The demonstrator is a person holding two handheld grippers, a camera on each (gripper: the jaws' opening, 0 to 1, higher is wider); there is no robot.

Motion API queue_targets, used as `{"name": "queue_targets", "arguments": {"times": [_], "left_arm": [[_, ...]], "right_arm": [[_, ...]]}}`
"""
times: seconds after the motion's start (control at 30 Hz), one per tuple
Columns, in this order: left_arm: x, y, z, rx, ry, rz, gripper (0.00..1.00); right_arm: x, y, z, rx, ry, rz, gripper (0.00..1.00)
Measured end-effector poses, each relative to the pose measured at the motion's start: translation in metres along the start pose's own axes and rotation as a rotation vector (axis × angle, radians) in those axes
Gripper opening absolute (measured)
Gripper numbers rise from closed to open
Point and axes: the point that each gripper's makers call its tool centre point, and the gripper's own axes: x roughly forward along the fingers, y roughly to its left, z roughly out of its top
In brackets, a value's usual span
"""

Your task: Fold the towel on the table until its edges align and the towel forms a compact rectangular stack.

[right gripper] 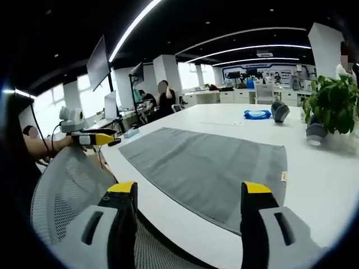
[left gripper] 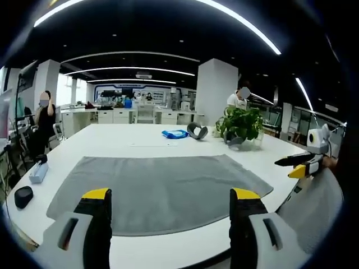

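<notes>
A grey towel [left gripper: 162, 188] lies spread flat in one layer on the white table [left gripper: 129, 134], its near hem along the table's front edge. My left gripper [left gripper: 171, 196] hovers in front of that hem, open, with nothing between its yellow-tipped jaws. In the right gripper view the towel [right gripper: 207, 165] runs from the near right to the far left, with a small tag at its right edge. My right gripper [right gripper: 189, 189] is open and empty, held off the table's edge over a mesh chair. Each gripper is seen from the other: the right gripper [left gripper: 300, 165] and the left gripper [right gripper: 96, 138], both apart from the towel.
A potted plant [left gripper: 241, 123], a blue packet [left gripper: 175, 134] and a grey curved object [left gripper: 196, 130] sit beyond the towel. A black puck [left gripper: 23, 196] and a small pale box [left gripper: 38, 171] lie left of it. A grey mesh chair [right gripper: 73, 185] stands below the table edge. People stand further back.
</notes>
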Motion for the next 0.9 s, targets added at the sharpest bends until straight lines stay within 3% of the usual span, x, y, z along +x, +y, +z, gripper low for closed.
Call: {"name": "queue_targets", "arguments": {"times": [0.23, 0.27, 0.33, 0.4, 0.53, 0.6, 0.7, 0.8, 0.9], "left_arm": [[0.0, 0.001, -0.001, -0.004, 0.001, -0.002, 0.89], [0.0, 0.0, -0.001, -0.001, 0.005, -0.008, 0.89], [0.0, 0.0, -0.002, 0.003, 0.007, -0.008, 0.89], [0.0, 0.001, -0.001, -0.006, 0.004, -0.004, 0.89], [0.0, 0.001, -0.003, -0.006, 0.015, -0.005, 0.89], [0.001, 0.001, -0.005, -0.001, 0.024, -0.008, 0.89], [0.001, 0.001, -0.005, 0.002, 0.025, -0.006, 0.89], [0.0, 0.003, -0.005, 0.003, 0.023, 0.003, 0.89], [0.0, 0.004, -0.005, 0.0, 0.024, 0.007, 0.89]], "right_arm": [[0.001, 0.003, -0.005, -0.025, 0.034, 0.006, 0.75], [0.0, 0.0, -0.005, -0.052, 0.048, -0.023, 0.75], [-0.001, -0.004, 0.0, -0.186, 0.056, -0.069, 0.76], [-0.001, -0.002, 0.006, -0.231, 0.033, -0.074, 0.76], [-0.002, -0.001, 0.006, -0.155, 0.016, -0.059, 0.69], [-0.004, -0.004, 0.011, -0.129, -0.016, -0.065, 0.72], [-0.003, -0.003, 0.016, -0.174, -0.028, -0.069, 0.81], [-0.001, 0.004, 0.016, -0.155, -0.027, -0.023, 0.76], [0.0, 0.004, 0.017, -0.162, -0.024, -0.02, 0.77]]}}
